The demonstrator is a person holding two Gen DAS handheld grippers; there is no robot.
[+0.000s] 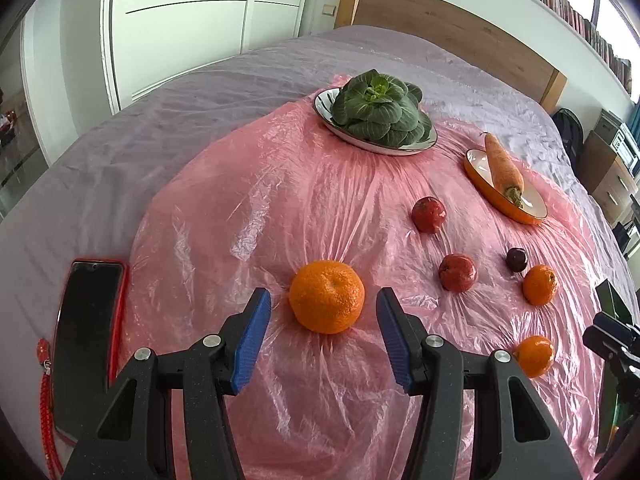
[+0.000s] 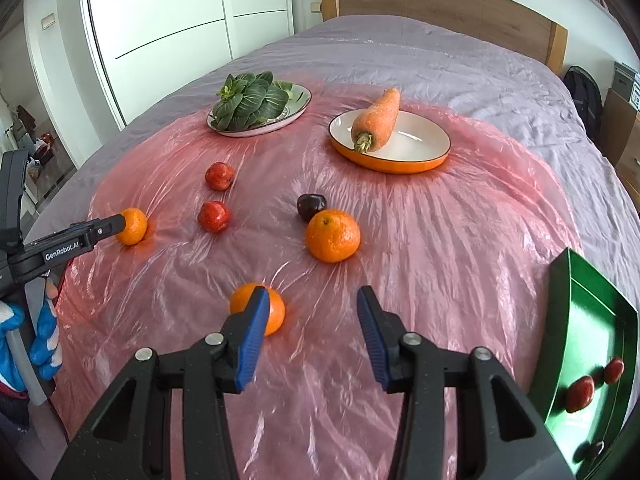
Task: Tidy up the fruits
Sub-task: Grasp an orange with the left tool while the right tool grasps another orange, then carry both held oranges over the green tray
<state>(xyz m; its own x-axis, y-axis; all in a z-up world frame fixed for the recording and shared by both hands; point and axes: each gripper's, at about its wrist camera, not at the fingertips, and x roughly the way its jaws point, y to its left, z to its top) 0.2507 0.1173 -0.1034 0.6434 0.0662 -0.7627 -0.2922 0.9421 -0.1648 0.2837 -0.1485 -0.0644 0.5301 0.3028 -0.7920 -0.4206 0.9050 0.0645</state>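
Note:
My left gripper (image 1: 323, 304) is open with a large orange tangerine (image 1: 326, 297) between its blue pads, resting on the pink plastic sheet (image 1: 256, 208). Two more tangerines (image 1: 539, 284) (image 1: 535, 356), two red fruits (image 1: 429, 215) (image 1: 457, 278) and a dark plum (image 1: 516, 259) lie to the right. My right gripper (image 2: 312, 304) is open and empty above the sheet; a tangerine (image 2: 276, 312) sits partly behind its left pad. A green tray (image 2: 576, 340) at the right holds two red fruits (image 2: 579, 392) and a dark one (image 2: 592, 449).
A white plate (image 1: 326, 110) with leafy greens (image 1: 380, 110) stands at the back. An orange-rimmed plate (image 2: 404, 148) holds a carrot (image 2: 378, 118). A phone in a red case (image 1: 86, 328) lies at the left on the grey bedspread. A wooden headboard is behind.

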